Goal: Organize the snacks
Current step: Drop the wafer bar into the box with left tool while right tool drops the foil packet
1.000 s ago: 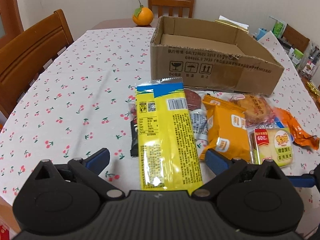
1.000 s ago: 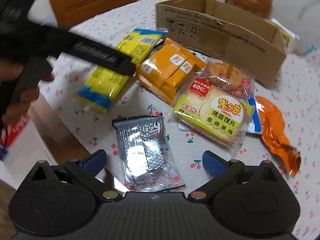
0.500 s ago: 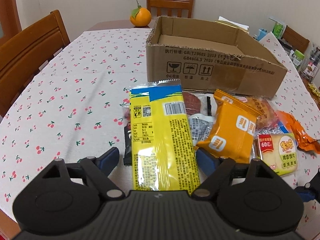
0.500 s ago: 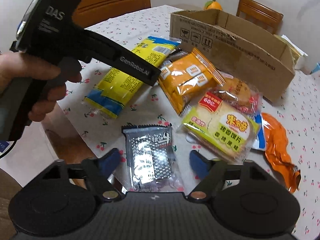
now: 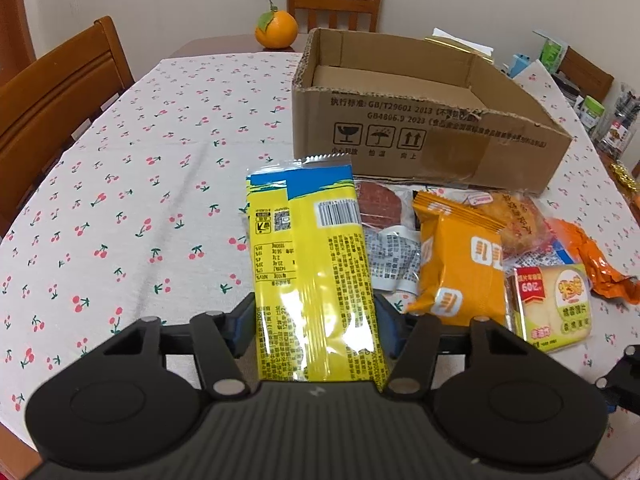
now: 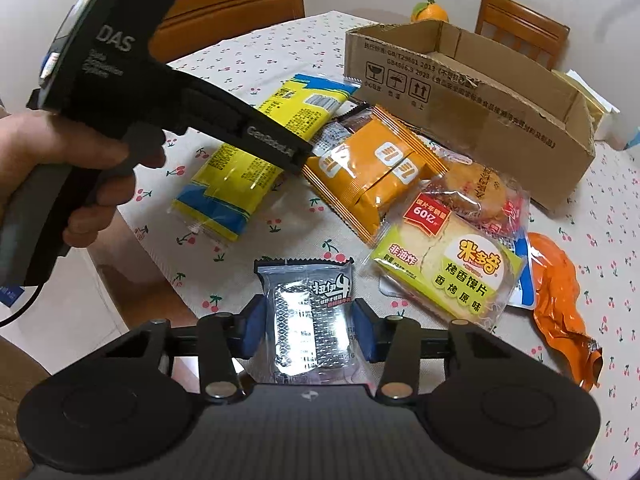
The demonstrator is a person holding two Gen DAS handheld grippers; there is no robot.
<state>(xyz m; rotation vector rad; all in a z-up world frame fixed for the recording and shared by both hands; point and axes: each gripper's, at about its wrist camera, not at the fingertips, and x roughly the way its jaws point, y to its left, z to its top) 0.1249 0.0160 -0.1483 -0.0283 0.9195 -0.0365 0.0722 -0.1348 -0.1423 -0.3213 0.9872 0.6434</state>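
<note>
A long yellow and blue snack packet lies on the cherry-print tablecloth, its near end between the jaws of my left gripper. The jaws are closing and their blue pads touch the packet's two edges. In the right wrist view the same yellow packet lies flat under the left gripper's finger, held by a hand. My right gripper is shut on a silver foil snack packet at the table's near edge. An open cardboard box stands behind the snacks.
An orange packet, a yellow-green rice cracker pack, a round biscuit pack and a crumpled orange wrapper lie right of the yellow packet. A mandarin sits at the far end. Wooden chairs ring the table.
Both grippers' jaws have closed in from wide open: the left onto the yellow packet's edges, the right onto the silver packet. Neither hand has shifted much.
</note>
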